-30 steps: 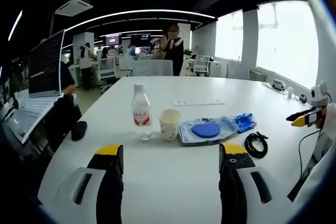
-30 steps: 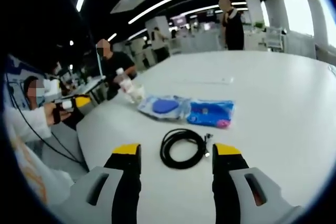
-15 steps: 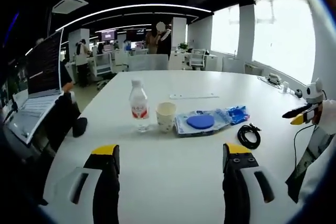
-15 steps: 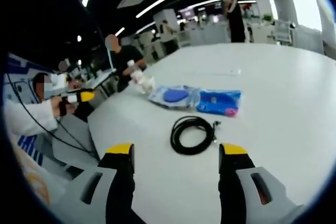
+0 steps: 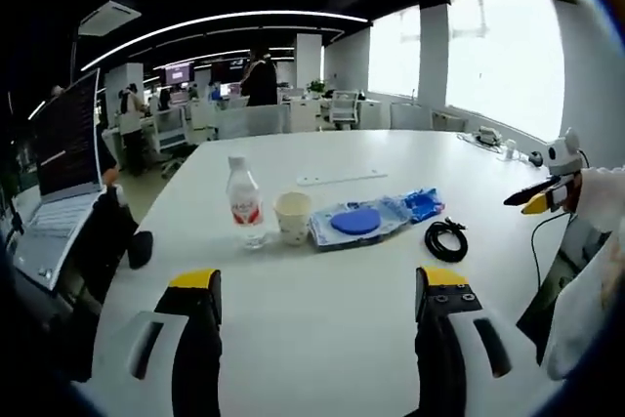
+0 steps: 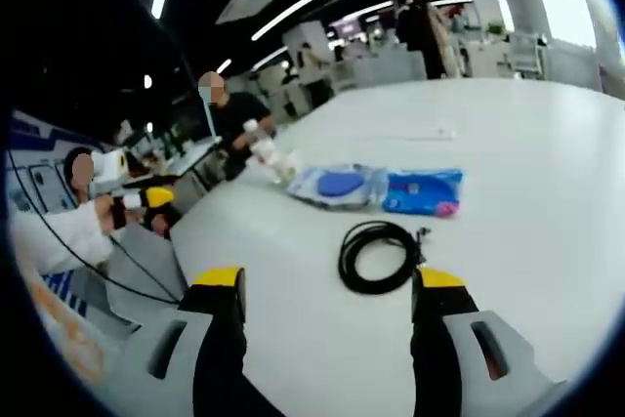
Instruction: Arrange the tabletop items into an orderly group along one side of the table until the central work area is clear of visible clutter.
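I am holding the left gripper [image 5: 319,285] low over the near edge of the white table [image 5: 322,339], its yellow-tipped jaws spread wide with nothing between them, and the right gripper [image 6: 329,285] is hanging the same way, jaws parted and empty, just short of the coiled black cable [image 6: 382,255]. Looking out past the left jaws, I am seeing the items sitting in a loose row across the middle of the table: a capped water bottle [image 5: 242,204] standing upright (red label, whether there is water in it I cannot tell), a paper cup [image 5: 292,218] just beside it whose inside I cannot see into, then a clear bag [image 5: 356,222] lying flat with a blue disc [image 5: 354,220] in it, a blue packet [image 5: 423,204] touching its far end, and the cable near that.
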`<state>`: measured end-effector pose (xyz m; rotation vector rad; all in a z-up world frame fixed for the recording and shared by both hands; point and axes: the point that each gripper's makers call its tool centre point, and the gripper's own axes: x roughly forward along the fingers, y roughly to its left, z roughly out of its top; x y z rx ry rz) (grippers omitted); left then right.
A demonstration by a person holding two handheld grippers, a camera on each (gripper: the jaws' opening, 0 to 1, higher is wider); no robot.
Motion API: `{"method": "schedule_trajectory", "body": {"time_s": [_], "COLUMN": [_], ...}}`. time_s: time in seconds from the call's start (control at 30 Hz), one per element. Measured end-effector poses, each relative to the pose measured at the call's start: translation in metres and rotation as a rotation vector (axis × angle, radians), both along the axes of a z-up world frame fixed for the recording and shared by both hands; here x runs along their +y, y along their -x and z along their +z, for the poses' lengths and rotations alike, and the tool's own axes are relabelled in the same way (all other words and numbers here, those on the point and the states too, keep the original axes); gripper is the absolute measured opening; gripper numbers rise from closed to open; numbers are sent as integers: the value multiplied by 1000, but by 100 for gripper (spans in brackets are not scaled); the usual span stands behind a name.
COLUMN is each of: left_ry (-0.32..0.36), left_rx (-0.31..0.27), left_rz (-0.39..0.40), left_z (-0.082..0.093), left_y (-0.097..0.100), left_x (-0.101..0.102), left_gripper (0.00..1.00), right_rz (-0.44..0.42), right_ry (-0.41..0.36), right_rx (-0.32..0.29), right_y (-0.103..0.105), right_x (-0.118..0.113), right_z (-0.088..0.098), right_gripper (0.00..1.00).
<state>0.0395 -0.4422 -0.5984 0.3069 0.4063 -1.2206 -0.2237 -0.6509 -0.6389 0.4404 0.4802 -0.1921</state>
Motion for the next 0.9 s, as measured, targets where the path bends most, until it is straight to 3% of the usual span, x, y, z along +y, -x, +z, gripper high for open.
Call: {"method": "schedule_trajectory", "body": {"time_s": [0.1, 0.2, 0.3, 0.43, 0.67, 0.9], "left_ry": [10, 6, -28, 5, 26, 6], "left_rx": [37, 36, 49, 81, 114, 133], "left_rz": [-11, -25, -49, -66, -102, -109], "left_z": [0, 0, -7, -7, -11, -20], "left_y": [-10, -17, -22, -24, -26, -27], "left_x": [15, 26, 34, 35, 26, 27], "left_gripper": [82, 83, 83, 84, 84, 86], "right_rz": [-40, -98, -100, -100, -142, -142], "right_ry": [-18, -70, -60, -45, -32, -25], "right_rx": [18, -73, -44, -25, 6, 24], "right_y": [-7, -17, -15, -13, -2, -2], "right_x": [13, 25, 35, 45, 50, 50], "right_z": [1, 19, 18, 21, 22, 20], "right_gripper": [68, 70, 70, 70, 72, 73]}}
